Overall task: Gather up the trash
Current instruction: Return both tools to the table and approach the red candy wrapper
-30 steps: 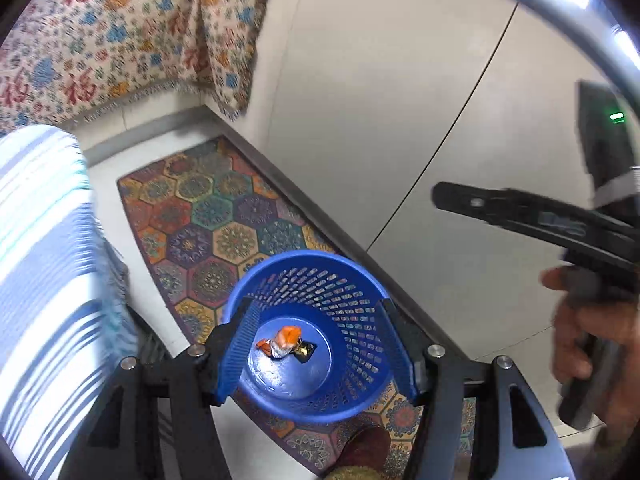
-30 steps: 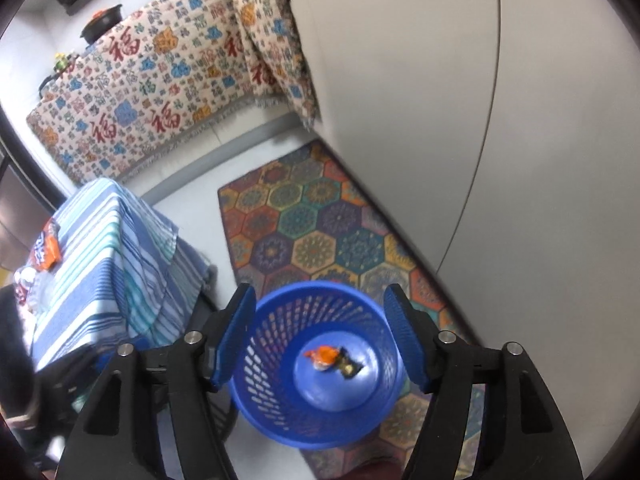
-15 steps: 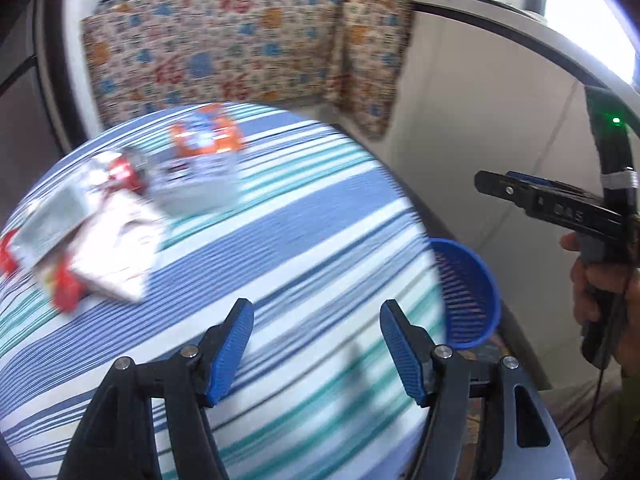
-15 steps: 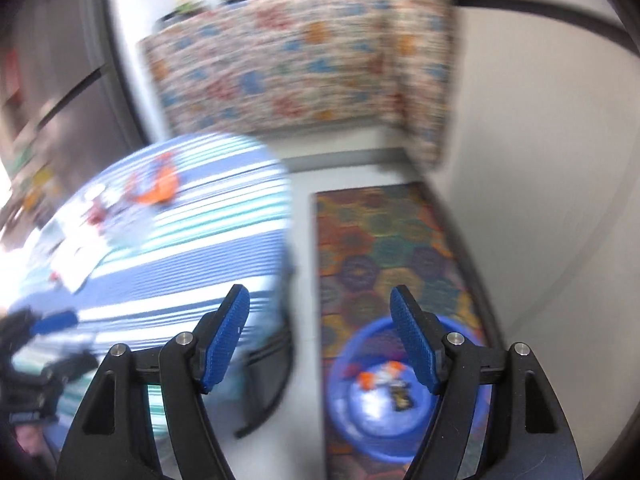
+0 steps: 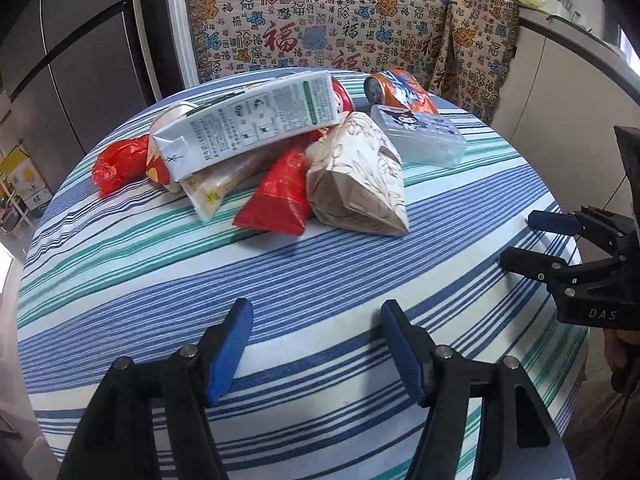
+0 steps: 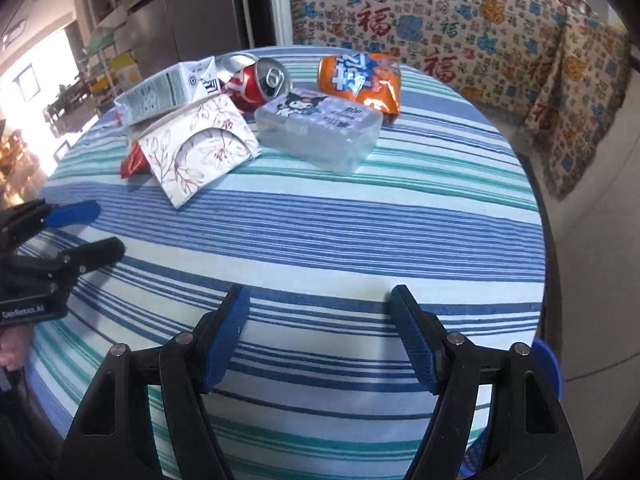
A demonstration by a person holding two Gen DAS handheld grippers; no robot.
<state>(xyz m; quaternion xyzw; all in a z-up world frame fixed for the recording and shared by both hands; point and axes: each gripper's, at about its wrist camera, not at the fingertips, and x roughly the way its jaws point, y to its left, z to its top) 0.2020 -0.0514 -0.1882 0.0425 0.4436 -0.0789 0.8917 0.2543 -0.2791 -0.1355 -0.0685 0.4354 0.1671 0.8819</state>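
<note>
Both hovering over the near edge of the bench (image 5: 320, 280), neither holding anything. Left gripper (image 5: 316, 344) spread wide, nothing between the pads; right gripper (image 6: 320, 332) likewise spread and bare.

Plenty left to collect, judging by the heap at the far side of the striped cloth. Carton (image 5: 248, 124) lying across the top of the pile, tilted, resting on a flat packet and a red wrapper (image 5: 280, 192). Floral paper bag (image 5: 360, 176) just beside that wrapper, nearest the right gripper. Clear box (image 6: 320, 132) right of the bag, with an orange bag (image 6: 360, 80) behind it and a dented red can (image 6: 256, 80) between carton and box. Crumpled red plastic (image 5: 120, 164) at the pile's left end.

Only a sliver of blue bin (image 6: 548, 364) showing past the bench edge at lower right (contents hidden from here). Task early, probably: all of the heap yet to be moved, the floral bag the handiest first pick.
</note>
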